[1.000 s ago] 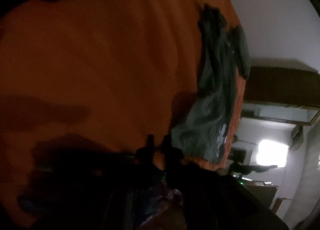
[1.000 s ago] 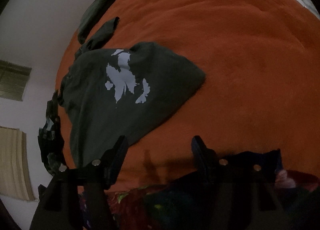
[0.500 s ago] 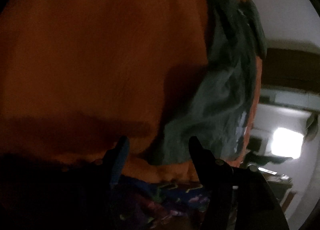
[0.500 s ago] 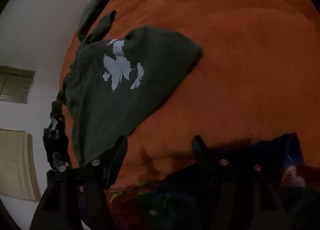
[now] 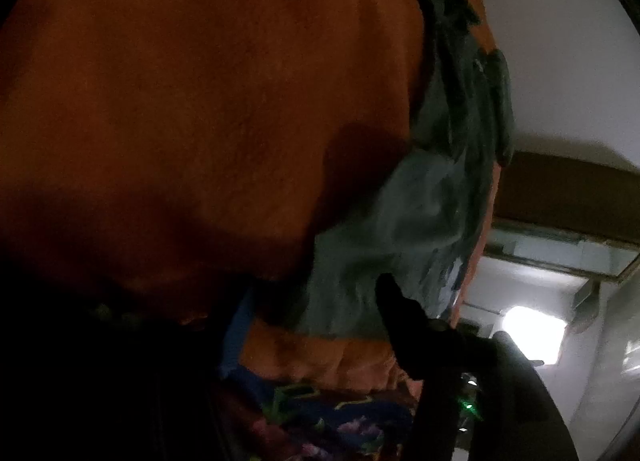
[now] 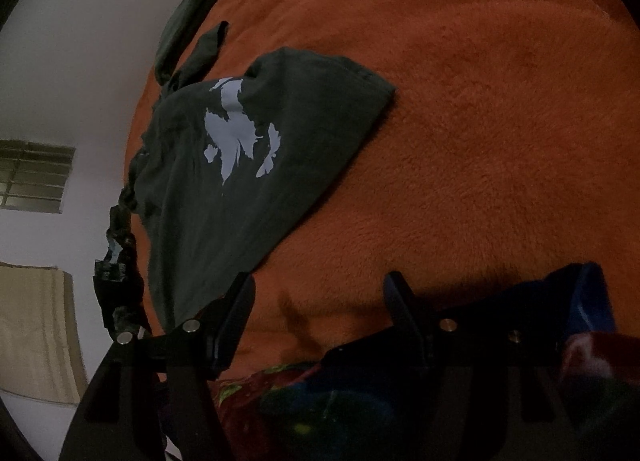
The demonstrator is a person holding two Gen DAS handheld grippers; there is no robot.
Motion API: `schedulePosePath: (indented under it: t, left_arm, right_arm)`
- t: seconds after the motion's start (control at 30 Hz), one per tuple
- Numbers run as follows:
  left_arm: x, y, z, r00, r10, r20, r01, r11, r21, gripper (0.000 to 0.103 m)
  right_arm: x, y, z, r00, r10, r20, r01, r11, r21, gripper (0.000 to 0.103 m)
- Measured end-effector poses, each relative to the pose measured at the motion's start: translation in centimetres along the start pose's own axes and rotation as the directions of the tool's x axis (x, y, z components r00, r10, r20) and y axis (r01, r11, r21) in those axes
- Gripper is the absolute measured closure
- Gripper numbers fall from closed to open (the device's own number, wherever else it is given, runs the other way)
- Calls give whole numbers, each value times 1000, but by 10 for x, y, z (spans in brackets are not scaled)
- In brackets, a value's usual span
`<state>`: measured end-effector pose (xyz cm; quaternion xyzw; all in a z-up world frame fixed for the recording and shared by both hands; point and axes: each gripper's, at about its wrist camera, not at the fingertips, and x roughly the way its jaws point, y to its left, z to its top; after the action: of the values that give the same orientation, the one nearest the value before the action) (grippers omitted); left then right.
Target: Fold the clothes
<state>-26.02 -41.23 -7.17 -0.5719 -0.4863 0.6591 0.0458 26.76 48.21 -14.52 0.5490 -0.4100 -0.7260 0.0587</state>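
Observation:
A dark green T-shirt [image 6: 248, 181] with a pale print lies crumpled on the orange blanket [image 6: 480, 121], near the bed's left edge. My right gripper [image 6: 320, 301] hangs open over bare blanket, its left finger [image 6: 236, 305] just past the shirt's near hem. In the left wrist view the same shirt [image 5: 404, 221] fills the right side. My left gripper [image 5: 316, 313] is low over the shirt's near corner, which shows between its fingers. Its jaws are closing, and the pads do not press the cloth. Only its right finger [image 5: 400, 325] shows clearly; the left one is lost in shadow.
A rolled dark green garment [image 6: 188, 21] lies along the bed's far left edge, with a strip of green cloth [image 6: 208, 45] beside it. A dark lumpy object [image 6: 116, 285] hangs at the bed's edge. A multicoloured sheet [image 6: 320, 401] shows under the blanket's near edge.
The left gripper's jaws, nearly together a second ago, have spread. It has sunk and come closer to the shirt's near corner. The right gripper has hardly moved.

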Motion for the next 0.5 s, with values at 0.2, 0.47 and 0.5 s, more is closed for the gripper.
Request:
schedulePosePath:
  t: [0.2,0.47,0.5]
  left_arm:
    - [-5,10,-10,999,-14,31,14,1000,3,53]
    - [-17,9,-14,983,-148,108,133,982,133,98]
    - [-19,9,-16,981,-159,114,143,980,139,98]
  right_arm:
    - [0,-4,0,1000,20,1,-20,1000,12,37]
    - [2,-9,2,999,39,-7,-39,999,27,37]
    - [2,-9,2,999,42,-8,-42,999,29,36]
